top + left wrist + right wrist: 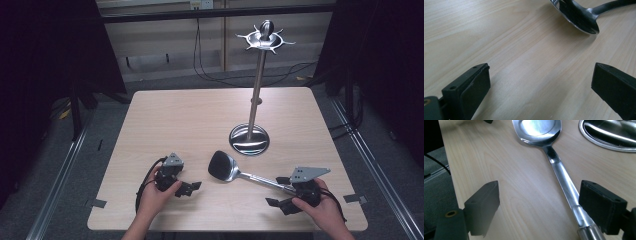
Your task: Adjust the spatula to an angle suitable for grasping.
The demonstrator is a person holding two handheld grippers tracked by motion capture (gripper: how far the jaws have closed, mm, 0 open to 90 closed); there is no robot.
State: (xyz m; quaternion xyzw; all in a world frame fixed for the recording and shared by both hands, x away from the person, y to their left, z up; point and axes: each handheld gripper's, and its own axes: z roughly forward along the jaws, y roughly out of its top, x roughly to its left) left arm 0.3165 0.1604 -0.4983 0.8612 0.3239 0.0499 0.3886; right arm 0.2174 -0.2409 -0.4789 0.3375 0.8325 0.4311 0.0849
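On the near right of the table [165, 107], the right gripper [537, 206] sits wide open around the spatula [224, 167] handle, not squeezing yet, so I'd guess pinching it comes next, while the left gripper [540, 85] waits open and empty.

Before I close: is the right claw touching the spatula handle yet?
Cannot tell. In the right gripper view the spatula handle runs right alongside one finger of the open right claw, with no clear gap or contact.
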